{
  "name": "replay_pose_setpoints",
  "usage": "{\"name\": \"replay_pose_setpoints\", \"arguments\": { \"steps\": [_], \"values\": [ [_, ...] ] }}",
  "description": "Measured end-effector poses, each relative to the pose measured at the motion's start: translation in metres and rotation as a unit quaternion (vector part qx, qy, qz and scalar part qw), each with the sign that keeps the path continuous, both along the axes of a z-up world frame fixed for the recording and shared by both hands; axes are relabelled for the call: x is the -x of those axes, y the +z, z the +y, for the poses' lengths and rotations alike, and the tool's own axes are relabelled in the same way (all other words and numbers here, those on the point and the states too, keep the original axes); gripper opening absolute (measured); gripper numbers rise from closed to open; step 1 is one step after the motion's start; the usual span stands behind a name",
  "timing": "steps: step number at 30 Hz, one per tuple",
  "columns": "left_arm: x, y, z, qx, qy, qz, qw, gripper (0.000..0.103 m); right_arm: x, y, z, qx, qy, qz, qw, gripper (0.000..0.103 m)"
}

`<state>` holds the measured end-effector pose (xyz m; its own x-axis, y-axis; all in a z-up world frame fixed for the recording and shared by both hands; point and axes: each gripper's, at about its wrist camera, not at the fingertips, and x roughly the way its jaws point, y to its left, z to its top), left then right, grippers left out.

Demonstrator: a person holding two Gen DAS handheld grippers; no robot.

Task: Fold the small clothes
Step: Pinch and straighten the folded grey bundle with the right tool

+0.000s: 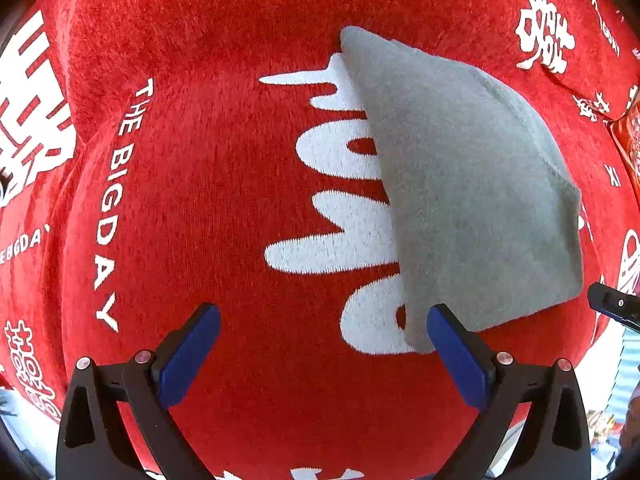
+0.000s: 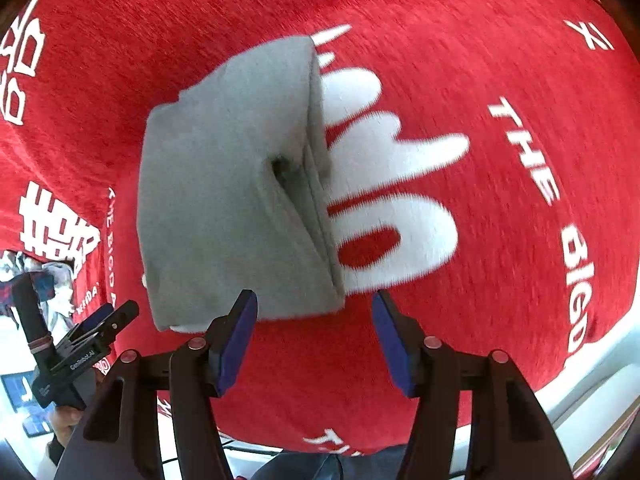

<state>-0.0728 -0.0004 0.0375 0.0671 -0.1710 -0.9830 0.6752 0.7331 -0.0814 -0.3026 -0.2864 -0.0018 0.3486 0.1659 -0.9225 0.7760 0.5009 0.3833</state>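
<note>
Now | left gripper (image 1: 323, 330) fingers wide, empty | right gripper (image 2: 315, 318) wide, above folded grey garment (image 2: 236, 184)

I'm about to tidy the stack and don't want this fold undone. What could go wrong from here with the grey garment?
1. The folded grey garment shows loose layered edges and a puckered gap along one side; it may spring open.
2. The right gripper, open, hangs just past its near edge; one blue pad could snag a layer.
3. The plush red blanket could catch and drag the fabric if the garment is slid.
</note>
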Motion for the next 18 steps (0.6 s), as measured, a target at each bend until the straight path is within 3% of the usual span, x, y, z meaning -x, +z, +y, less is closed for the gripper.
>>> {"name": "replay_pose_setpoints", "arguments": {
  "steps": [8,13,14,15,17,18],
  "values": [
    [-0.025,0.010,-0.028,0.007,0.028,-0.016,0.9995,0.103,-0.034,-0.001,-0.056,-0.007,0.012,-0.032,0.999,0.064],
    [-0.050,0.006,-0.056,0.008,0.050,-0.022,0.9984,0.103,-0.063,-0.023,-0.099,-0.048,-0.010,-0.069,0.996,0.064],
    [-0.053,0.004,-0.060,0.007,0.053,-0.023,0.9983,0.103,-0.071,-0.029,-0.107,-0.058,-0.012,-0.078,0.995,0.059],
    [-0.057,0.002,-0.066,0.007,0.054,-0.025,0.9982,0.103,-0.076,-0.032,-0.112,-0.065,-0.010,-0.084,0.994,0.036],
    [-0.063,-0.003,-0.078,0.005,0.057,-0.030,0.9979,0.103,-0.090,-0.039,-0.117,-0.075,0.004,-0.075,0.994,0.009],
    [-0.065,-0.004,-0.082,0.005,0.058,-0.032,0.9978,0.103,-0.096,-0.037,-0.116,-0.074,0.015,-0.083,0.994,0.009]
  ]
}}
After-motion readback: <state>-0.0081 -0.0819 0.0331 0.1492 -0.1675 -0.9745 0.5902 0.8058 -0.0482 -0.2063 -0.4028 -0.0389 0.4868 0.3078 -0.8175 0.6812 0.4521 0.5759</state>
